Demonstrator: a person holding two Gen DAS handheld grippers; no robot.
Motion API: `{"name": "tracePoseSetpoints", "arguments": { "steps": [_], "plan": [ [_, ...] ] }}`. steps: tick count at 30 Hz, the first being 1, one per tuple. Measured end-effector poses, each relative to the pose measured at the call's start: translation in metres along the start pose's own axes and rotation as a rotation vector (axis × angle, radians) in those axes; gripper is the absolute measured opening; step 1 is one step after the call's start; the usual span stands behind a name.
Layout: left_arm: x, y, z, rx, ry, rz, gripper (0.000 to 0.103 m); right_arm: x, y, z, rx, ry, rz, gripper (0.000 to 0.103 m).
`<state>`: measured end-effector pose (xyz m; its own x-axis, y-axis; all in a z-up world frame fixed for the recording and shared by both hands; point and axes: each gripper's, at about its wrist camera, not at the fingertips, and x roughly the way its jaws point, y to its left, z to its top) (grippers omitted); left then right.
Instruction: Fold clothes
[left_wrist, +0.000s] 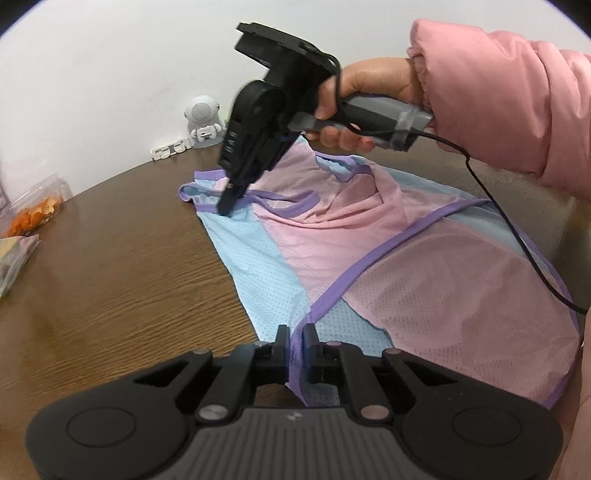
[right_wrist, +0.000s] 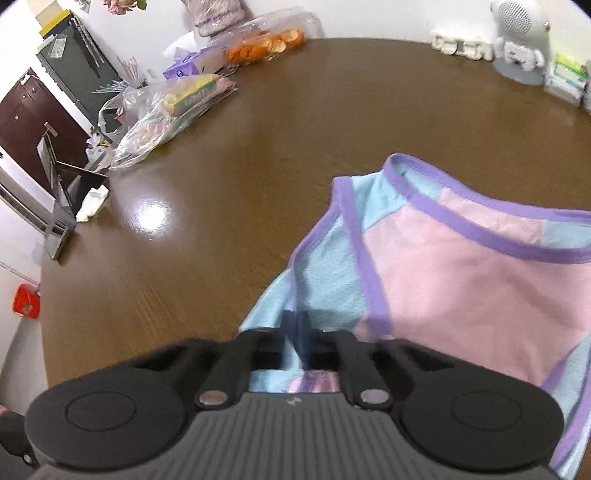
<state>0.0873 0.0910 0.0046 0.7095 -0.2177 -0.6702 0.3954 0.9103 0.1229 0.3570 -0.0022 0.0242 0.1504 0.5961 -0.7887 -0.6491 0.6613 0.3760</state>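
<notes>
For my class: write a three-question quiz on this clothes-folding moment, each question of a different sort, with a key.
1. True or false: the left gripper is shut on the purple hem of the garment.
2. Which part of the garment does the right gripper hold? A) a far blue corner near the shoulder strap B) the middle of the pink panel C) nothing
3. Fill in: the garment lies on a brown wooden ____.

Key: 1 true; 2 A; 3 table.
</notes>
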Motion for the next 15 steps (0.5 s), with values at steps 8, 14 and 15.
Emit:
{"name": "tracePoseSetpoints", "arguments": {
  "steps": [8,14,15],
  "plan": [
    [0.000,-0.004,-0.001,0.003,0.002,0.001,0.006,0.017,0.008,0.016,0.028,-0.040,0.037,0.002],
    [-0.005,-0.002,-0.003,-0.006,0.002,-0.006,0.006,0.029,0.010,0.022,0.055,-0.066,0.070,0.004],
    [-0.005,-0.002,-0.003,-0.009,0.002,-0.008,0.006,0.029,0.007,0.020,0.065,-0.072,0.079,0.008]
  ]
}}
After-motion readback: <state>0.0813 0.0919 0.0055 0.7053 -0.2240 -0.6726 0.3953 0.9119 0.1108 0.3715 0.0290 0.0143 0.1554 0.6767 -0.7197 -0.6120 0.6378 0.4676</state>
